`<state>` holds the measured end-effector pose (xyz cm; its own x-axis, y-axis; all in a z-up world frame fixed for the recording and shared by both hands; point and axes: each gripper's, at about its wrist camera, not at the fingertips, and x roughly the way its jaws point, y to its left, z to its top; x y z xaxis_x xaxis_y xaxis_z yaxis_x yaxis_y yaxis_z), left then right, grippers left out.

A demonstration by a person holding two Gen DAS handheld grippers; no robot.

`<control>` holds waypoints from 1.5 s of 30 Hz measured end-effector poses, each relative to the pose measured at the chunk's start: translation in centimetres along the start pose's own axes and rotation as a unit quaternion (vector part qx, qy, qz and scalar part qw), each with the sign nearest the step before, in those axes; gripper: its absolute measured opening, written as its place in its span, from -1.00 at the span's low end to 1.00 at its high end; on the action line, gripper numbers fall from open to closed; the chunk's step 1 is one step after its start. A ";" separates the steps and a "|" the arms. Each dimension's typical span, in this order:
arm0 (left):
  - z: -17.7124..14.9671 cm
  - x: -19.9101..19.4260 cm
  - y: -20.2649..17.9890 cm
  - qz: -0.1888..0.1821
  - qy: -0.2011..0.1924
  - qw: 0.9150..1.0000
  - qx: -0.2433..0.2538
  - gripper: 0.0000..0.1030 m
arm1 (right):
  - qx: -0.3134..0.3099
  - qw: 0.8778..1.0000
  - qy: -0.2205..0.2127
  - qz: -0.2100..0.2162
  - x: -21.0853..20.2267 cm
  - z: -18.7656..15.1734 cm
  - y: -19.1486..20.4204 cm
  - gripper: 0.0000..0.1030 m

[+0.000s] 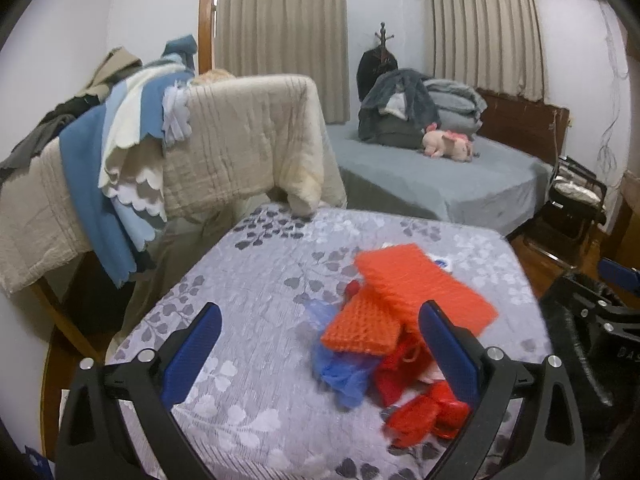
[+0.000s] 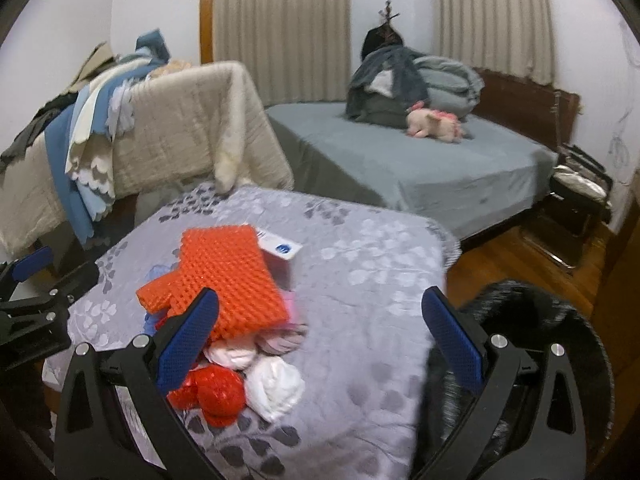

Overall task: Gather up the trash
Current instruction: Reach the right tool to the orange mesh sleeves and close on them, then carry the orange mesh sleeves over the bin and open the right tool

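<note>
A bedroom; the trash [image 2: 236,320] lay heaped on the floral table [image 2: 360,280]. Both grippers, left [image 1: 320,356] and right [image 2: 320,344], hovered with jaws apart, empty; a loose, mixed pile could scatter or slip off the edge when grabbed

left gripper [image 1: 320,356]: black frame; blue textured pads; silver screws | right gripper [image 2: 320,344]: same
</note>
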<state>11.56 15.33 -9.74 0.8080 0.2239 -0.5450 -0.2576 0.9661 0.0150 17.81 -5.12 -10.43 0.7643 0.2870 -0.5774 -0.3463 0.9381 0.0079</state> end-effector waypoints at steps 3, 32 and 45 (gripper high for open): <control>0.0 1.8 0.5 -0.002 0.008 1.000 -0.004 0.88 | -0.010 1.000 0.017 0.011 2.5 0.2 1.1 0.88; -1.7 9.7 0.0 -0.071 0.095 0.993 -0.005 0.57 | -0.035 0.987 0.104 0.118 9.2 -0.7 2.9 -0.72; -2.5 10.1 -0.9 -0.135 0.122 0.983 -0.029 -0.79 | -0.012 0.992 0.069 0.101 6.0 0.7 0.7 -0.73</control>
<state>18.65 16.36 -17.32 0.7012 -0.0848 -0.7079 -0.0869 0.9753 -0.2029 22.59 -2.61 -13.29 0.5969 0.4372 -0.6727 -0.4990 0.8589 0.1154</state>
